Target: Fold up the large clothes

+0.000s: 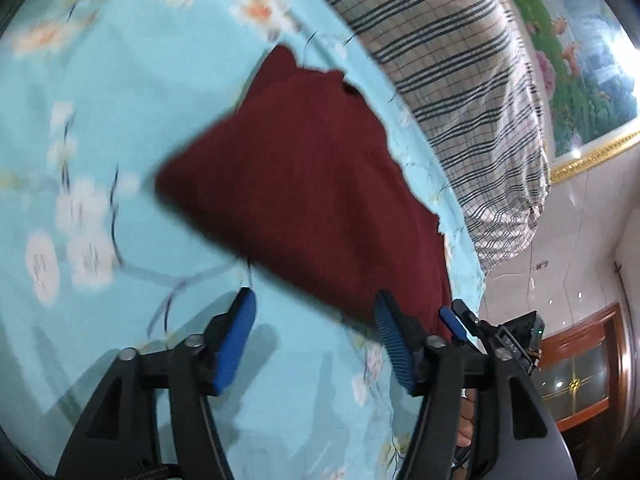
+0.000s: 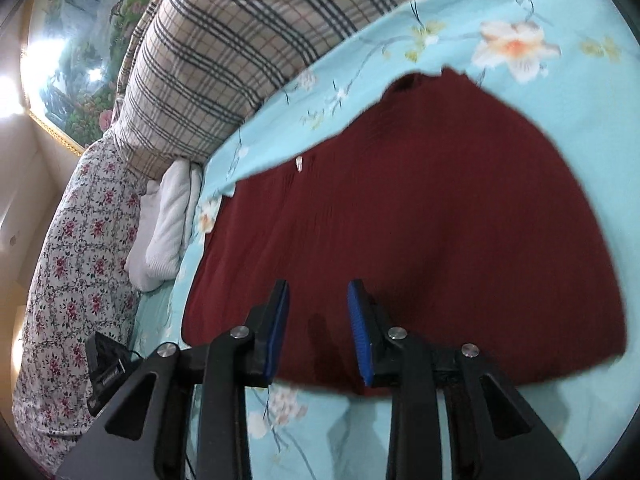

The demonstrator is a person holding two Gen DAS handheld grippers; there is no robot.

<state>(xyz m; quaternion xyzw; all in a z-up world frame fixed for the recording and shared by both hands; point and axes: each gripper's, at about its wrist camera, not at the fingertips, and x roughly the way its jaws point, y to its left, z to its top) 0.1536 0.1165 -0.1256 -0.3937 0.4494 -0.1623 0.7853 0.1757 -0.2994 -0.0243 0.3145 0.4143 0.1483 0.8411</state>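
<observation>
A dark red garment (image 1: 312, 184) lies folded and flat on the light blue flowered bedsheet (image 1: 120, 120). My left gripper (image 1: 315, 300) is open over the sheet at the garment's near edge, and nothing sits between its blue pads (image 1: 236, 340). In the right wrist view the same garment (image 2: 440, 220) fills the middle. My right gripper (image 2: 318, 286) hovers over its near edge with the jaws partly apart; no cloth is pinched between them. The right gripper (image 1: 458, 316) also shows at the garment's right edge in the left wrist view.
A checked pillow or quilt (image 2: 248, 40) lies along the far side of the bed, with a white folded cloth (image 2: 168, 224) and a flowered cover (image 2: 80, 260) beside it. A small black device (image 2: 106, 368) rests near the flowered cover. A framed landscape picture (image 1: 580, 60) hangs on the wall.
</observation>
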